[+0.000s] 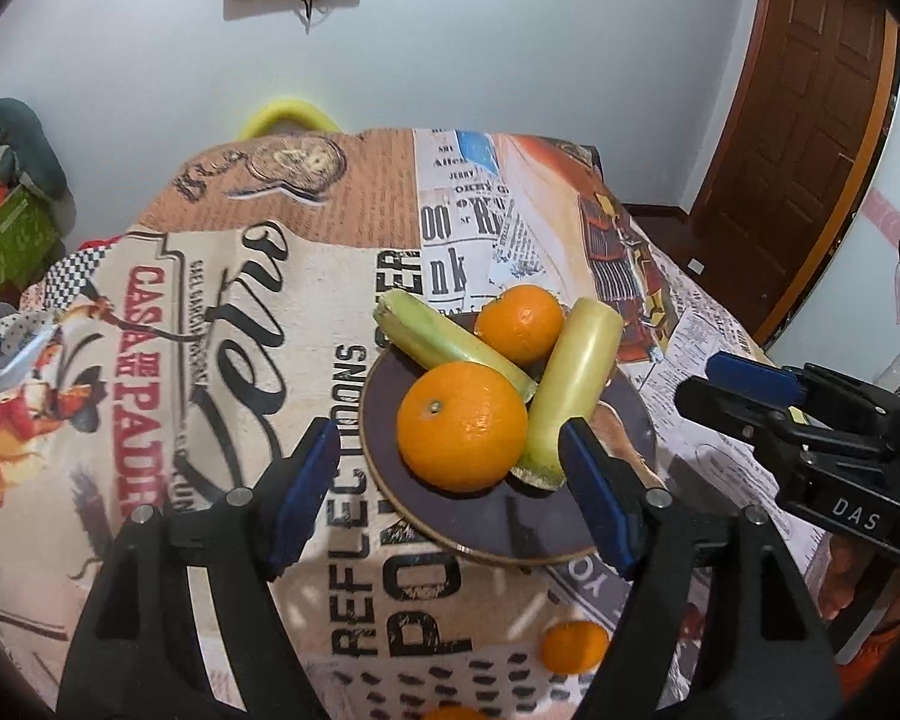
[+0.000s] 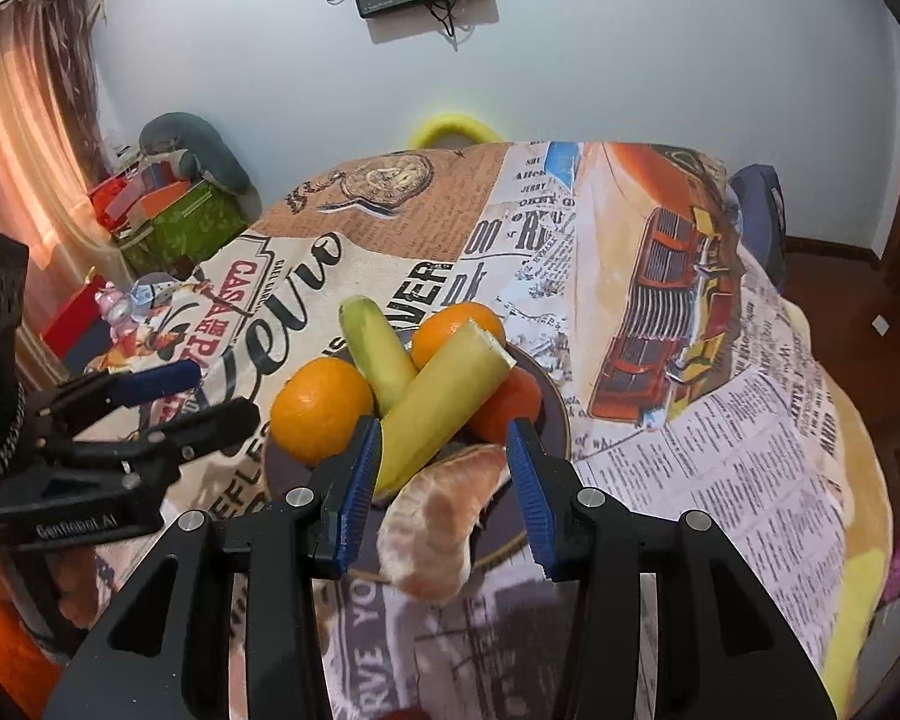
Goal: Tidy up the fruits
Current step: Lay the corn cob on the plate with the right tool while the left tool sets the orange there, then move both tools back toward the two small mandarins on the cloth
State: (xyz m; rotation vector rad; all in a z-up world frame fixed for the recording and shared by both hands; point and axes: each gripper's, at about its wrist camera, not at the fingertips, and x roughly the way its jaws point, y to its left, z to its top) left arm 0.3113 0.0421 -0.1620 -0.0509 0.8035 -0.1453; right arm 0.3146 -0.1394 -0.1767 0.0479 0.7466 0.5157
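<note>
A desk (image 1: 222, 312) covered by a cloth printed with newspaper text, lettering and a red car. On it sits a dark round plate (image 1: 510, 516), and nearer the camera lies a small orange (image 1: 573, 647), apart from the plate.

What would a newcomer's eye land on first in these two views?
The dark plate mid-table, piled with two whole oranges and two pale green stalks crossed between them. In the right wrist view a peeled orange piece sits at the plate's near edge, between the open right gripper's pads without touching either. The loud newspaper-print tablecloth comes next.
</note>
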